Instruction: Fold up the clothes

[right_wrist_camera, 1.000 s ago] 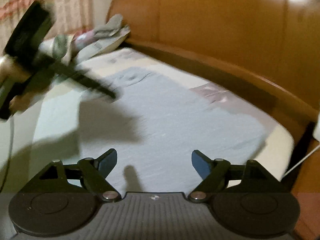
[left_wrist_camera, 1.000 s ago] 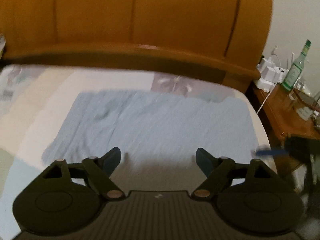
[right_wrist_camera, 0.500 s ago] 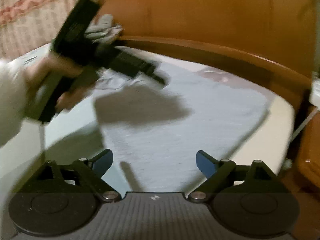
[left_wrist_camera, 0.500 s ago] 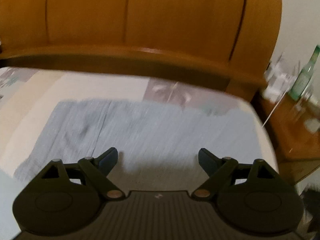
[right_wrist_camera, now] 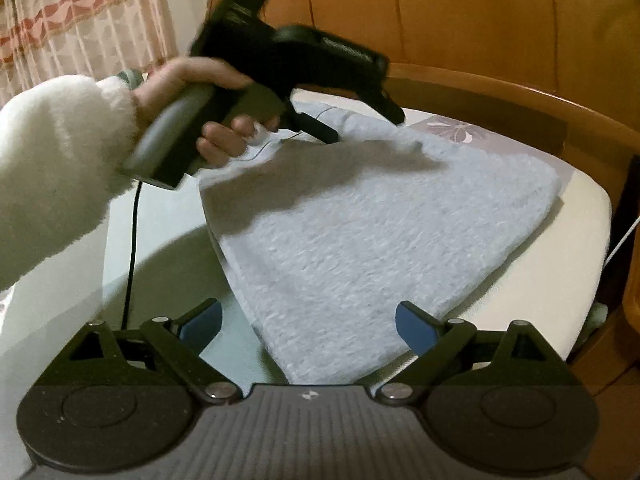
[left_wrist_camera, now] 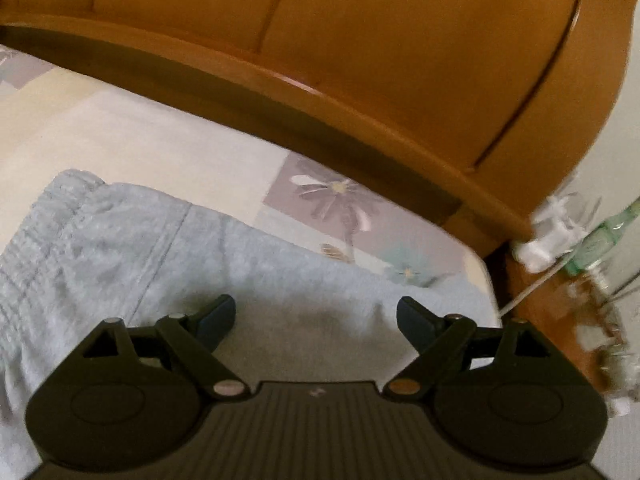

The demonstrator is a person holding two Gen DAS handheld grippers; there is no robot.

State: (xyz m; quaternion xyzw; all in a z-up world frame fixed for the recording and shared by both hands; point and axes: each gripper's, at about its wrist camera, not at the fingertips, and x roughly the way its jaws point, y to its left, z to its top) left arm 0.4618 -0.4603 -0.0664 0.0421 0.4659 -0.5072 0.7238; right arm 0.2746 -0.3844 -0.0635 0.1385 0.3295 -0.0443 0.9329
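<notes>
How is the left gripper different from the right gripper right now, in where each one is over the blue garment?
The left gripper hovers over the blue garment at its far end by the headboard; the right gripper sits over the garment's near corner. The left gripper's jaws stand open and steady; the right gripper's jaws are opening. Neither has cloth pinched between its jaws.

I had bare bed [right_wrist_camera: 168,240] at lower left of the right view; the headboard [right_wrist_camera: 480,32] walled the top, and the left tongs [right_wrist_camera: 366,126] blocked the upper middle.
</notes>
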